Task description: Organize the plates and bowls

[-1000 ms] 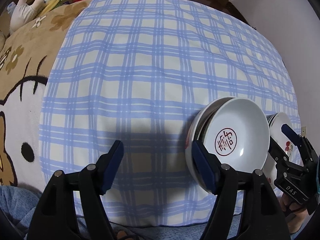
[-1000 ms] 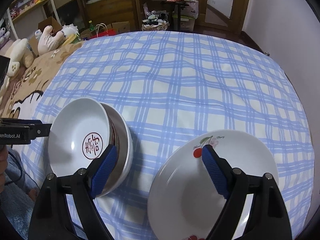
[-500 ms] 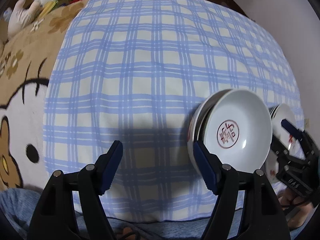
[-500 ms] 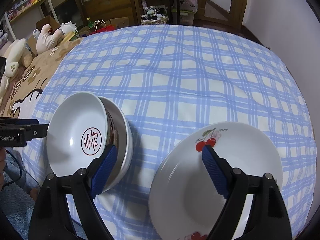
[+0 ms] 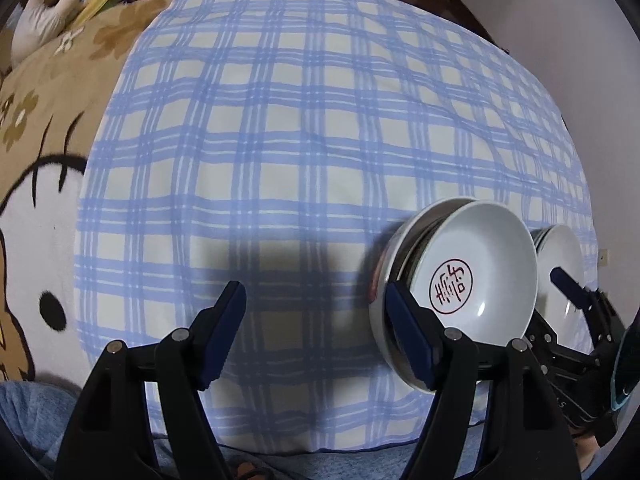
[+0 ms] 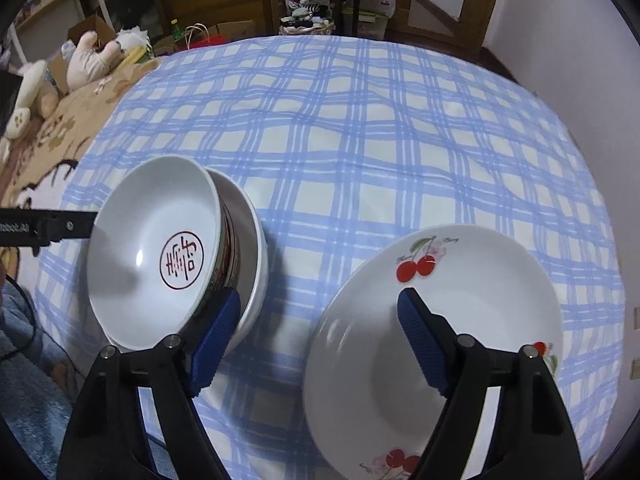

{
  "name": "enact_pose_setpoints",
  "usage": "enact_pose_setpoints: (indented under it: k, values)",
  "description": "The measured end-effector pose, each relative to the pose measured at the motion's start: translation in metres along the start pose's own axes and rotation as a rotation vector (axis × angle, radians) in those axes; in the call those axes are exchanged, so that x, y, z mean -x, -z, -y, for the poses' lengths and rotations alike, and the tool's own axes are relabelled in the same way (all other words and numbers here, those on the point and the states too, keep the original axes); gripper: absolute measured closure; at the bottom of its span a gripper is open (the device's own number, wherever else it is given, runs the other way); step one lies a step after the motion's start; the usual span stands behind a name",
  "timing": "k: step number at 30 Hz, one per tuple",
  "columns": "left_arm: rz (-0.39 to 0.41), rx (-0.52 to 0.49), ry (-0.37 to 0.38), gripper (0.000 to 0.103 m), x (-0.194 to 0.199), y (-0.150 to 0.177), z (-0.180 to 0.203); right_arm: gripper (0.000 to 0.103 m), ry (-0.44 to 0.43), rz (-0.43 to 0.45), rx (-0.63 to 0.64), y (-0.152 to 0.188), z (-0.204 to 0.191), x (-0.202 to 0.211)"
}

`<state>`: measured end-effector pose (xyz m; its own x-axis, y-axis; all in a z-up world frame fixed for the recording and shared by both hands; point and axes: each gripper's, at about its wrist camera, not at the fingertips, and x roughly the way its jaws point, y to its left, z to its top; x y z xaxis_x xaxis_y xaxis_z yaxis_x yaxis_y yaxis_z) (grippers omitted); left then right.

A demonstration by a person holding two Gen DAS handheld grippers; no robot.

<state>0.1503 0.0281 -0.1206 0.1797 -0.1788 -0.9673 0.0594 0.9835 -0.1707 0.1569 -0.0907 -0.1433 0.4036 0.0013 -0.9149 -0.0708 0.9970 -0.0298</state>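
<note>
A stack of bowls (image 6: pixel 168 256) sits near the front left of the blue checked cloth; the top white bowl has a red round mark and leans on the ones under it. It also shows in the left wrist view (image 5: pixel 460 280). A white cherry plate (image 6: pixel 460 320) lies to its right, partly seen in the left wrist view (image 5: pixel 560 264). My left gripper (image 5: pixel 316 312) is open and empty, its right finger just in front of the stack. My right gripper (image 6: pixel 320 320) is open and empty, straddling the gap between stack and plate.
The blue checked cloth (image 5: pixel 300 120) covers a soft bed-like surface. A brown cartoon blanket (image 5: pixel 40 160) lies to the left with plush toys (image 6: pixel 92 60) behind it. Furniture and boxes stand at the back. A white wall (image 6: pixel 580 40) runs along the right.
Both grippers have drawn back and risen slightly, so the bowls and plate sit a little farther away. The bowls and plate have not moved. Both grippers stay open.
</note>
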Motion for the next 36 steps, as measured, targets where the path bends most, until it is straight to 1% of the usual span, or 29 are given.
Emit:
enact_pose_setpoints:
  k: [2, 5, 9, 12, 16, 21, 23, 25, 26, 27, 28, 29, 30, 31, 32, 34, 35, 36]
  values:
    - [0.008, -0.020, -0.015, 0.031, 0.001, 0.000, 0.002, 0.023, 0.009, 0.003, 0.011, 0.000, 0.000, 0.002]
    - [0.002, -0.008, -0.004, 0.031, 0.001, 0.000, 0.002, 0.025, 0.032, 0.012, 0.024, 0.000, -0.004, 0.004]
    - [-0.006, -0.005, 0.006, 0.031, 0.000, 0.000, 0.001, 0.031, 0.059, 0.026, 0.047, 0.001, -0.011, 0.007]
    - [-0.010, -0.006, 0.003, 0.031, 0.000, 0.001, 0.000, 0.031, 0.070, 0.026, 0.037, 0.000, -0.013, 0.007]
    - [-0.003, -0.039, -0.026, 0.031, 0.001, 0.002, 0.004, 0.031, 0.091, 0.035, 0.055, 0.002, -0.016, 0.007]
    - [-0.014, -0.013, -0.013, 0.031, -0.003, -0.002, 0.002, 0.031, 0.125, 0.066, 0.115, -0.001, -0.024, 0.010]
    - [-0.011, -0.015, -0.012, 0.031, -0.002, -0.002, 0.001, 0.037, 0.131, 0.066, 0.156, -0.003, -0.028, 0.010]
    - [-0.012, -0.012, -0.008, 0.031, -0.003, -0.002, 0.000, 0.050, 0.089, 0.051, 0.187, -0.007, -0.029, 0.009]
    - [-0.013, -0.009, -0.006, 0.031, -0.003, -0.003, -0.001, 0.052, 0.069, 0.044, 0.192, -0.009, -0.028, 0.009]
    - [-0.016, -0.004, -0.002, 0.031, -0.003, -0.003, -0.002, 0.057, 0.051, 0.036, 0.195, -0.010, -0.027, 0.008]
    - [-0.019, -0.001, 0.001, 0.031, -0.002, -0.003, -0.002, 0.062, 0.024, 0.025, 0.192, -0.012, -0.025, 0.006]
    - [-0.019, -0.004, 0.004, 0.032, -0.002, -0.003, -0.001, 0.065, -0.013, 0.009, 0.179, -0.014, -0.022, 0.004]
    - [-0.019, -0.007, 0.009, 0.032, -0.002, -0.003, -0.001, 0.072, -0.060, -0.010, 0.158, -0.016, -0.016, 0.002]
    - [-0.019, -0.009, 0.016, 0.032, -0.002, -0.002, 0.000, 0.078, -0.084, -0.020, 0.149, -0.016, -0.015, 0.001]
    - [-0.020, -0.008, 0.024, 0.033, -0.002, -0.002, -0.001, 0.079, -0.112, -0.035, 0.137, -0.017, -0.012, -0.001]
    - [-0.027, 0.001, 0.045, 0.035, -0.003, -0.001, -0.002, 0.080, -0.142, -0.056, 0.127, -0.019, -0.007, -0.004]
    - [-0.033, 0.010, 0.063, 0.039, -0.003, 0.000, -0.002, 0.080, -0.166, -0.066, 0.119, -0.020, -0.004, -0.006]
    - [-0.041, 0.019, 0.089, 0.045, -0.003, 0.001, -0.003, 0.084, -0.198, -0.085, 0.109, -0.023, 0.000, -0.009]
